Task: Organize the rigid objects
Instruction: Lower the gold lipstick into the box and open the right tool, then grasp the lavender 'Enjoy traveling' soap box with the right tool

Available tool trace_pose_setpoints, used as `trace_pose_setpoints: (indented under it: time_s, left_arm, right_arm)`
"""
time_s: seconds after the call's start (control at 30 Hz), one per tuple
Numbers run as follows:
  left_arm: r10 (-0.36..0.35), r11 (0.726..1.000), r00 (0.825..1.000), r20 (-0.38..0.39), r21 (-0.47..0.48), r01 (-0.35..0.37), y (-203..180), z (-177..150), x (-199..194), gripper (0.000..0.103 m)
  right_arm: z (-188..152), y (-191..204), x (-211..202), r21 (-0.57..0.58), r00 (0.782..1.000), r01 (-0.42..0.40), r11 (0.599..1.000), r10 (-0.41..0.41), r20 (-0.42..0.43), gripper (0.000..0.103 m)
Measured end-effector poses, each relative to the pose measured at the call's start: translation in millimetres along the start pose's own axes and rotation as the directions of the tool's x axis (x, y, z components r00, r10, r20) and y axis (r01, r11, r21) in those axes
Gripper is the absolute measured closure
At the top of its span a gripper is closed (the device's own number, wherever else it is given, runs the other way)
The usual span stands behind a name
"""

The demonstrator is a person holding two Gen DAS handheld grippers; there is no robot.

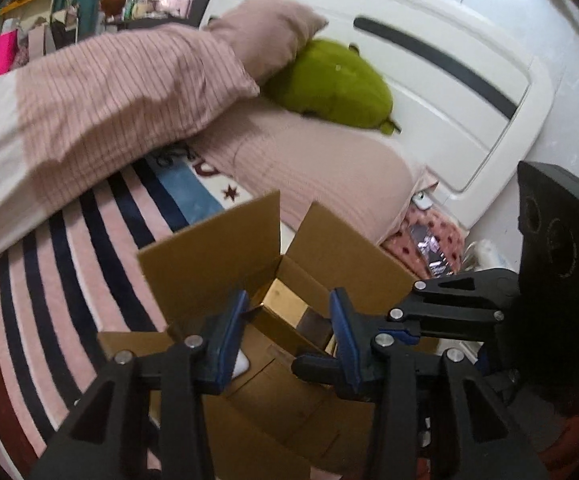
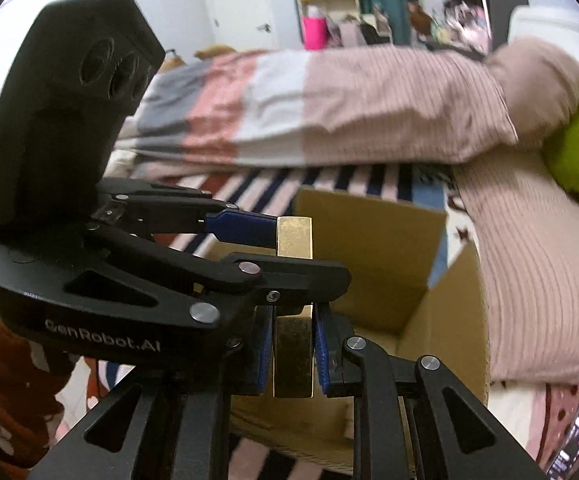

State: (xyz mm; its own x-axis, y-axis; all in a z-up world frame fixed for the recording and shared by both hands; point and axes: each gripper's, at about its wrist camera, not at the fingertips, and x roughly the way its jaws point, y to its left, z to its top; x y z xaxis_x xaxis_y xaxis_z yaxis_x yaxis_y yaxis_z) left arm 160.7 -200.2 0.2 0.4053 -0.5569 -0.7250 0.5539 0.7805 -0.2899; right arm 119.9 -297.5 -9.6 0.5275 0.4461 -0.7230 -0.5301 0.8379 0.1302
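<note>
Gold box (image 2: 293, 354): metallic gold. Cardboard box (image 1: 217, 248): plain brown. Blanket (image 1: 69, 280): pink with navy stripes. Pillow (image 1: 129, 92): pink, thin dark pinstripes. Plush toy (image 1: 337, 84): green. Headboard (image 1: 469, 120): white, black band.

Even indoor light, motion blur, fisheye vignette

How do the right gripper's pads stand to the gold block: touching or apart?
Touching. The right wrist view shows both blue pads of the right gripper pressed flat against the gold block, with no gap on either side.
</note>
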Motion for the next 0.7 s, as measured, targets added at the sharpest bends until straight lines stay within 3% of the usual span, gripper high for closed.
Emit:
trace_pose_setpoints:
  time_s: [0.13,0.2,0.27,0.33,0.47,0.53,0.63,0.7]
  left_arm:
    - [0.041,0.999,0.999,-0.032,0.015,-0.040,-3,1,11,0.061]
    - [0.056,0.998,0.998,-0.012,0.019,-0.056,-3,0,4,0.038]
    - [0.065,0.998,0.997,0.033,0.017,-0.065,0,-4,-14,0.027]
    - [0.099,0.995,0.991,0.089,0.011,-0.100,7,-10,-39,0.025]
    - [0.232,0.973,0.955,0.187,-0.062,-0.224,35,-39,-102,0.022]
    - [0.281,0.959,0.937,0.209,-0.088,-0.268,51,-56,-123,0.022]
    - [0.395,0.916,0.893,0.217,-0.163,-0.366,88,-97,-157,0.022]
    - [0.413,0.905,0.887,0.205,-0.204,-0.374,109,-123,-169,0.022]
  right_arm:
    - [-3,-12,12,0.032,0.997,0.064,0.997,-0.062,-0.055,0.087]
    - [-4,-12,12,0.038,0.994,0.100,0.994,-0.098,-0.057,0.073]
    - [-4,-8,8,0.036,0.995,0.091,0.995,-0.089,-0.042,0.069]
    - [0,6,2,0.017,0.999,0.050,0.999,-0.050,-0.005,0.068]
    - [10,57,-10,-0.102,0.996,-0.039,0.994,0.047,0.080,0.068]
    - [13,89,-8,-0.174,0.989,-0.110,0.979,0.125,0.081,0.067]
    - [9,138,10,-0.258,0.974,-0.213,0.942,0.225,0.020,0.055]
    - [1,162,35,-0.256,0.959,-0.281,0.925,0.277,-0.051,0.052]
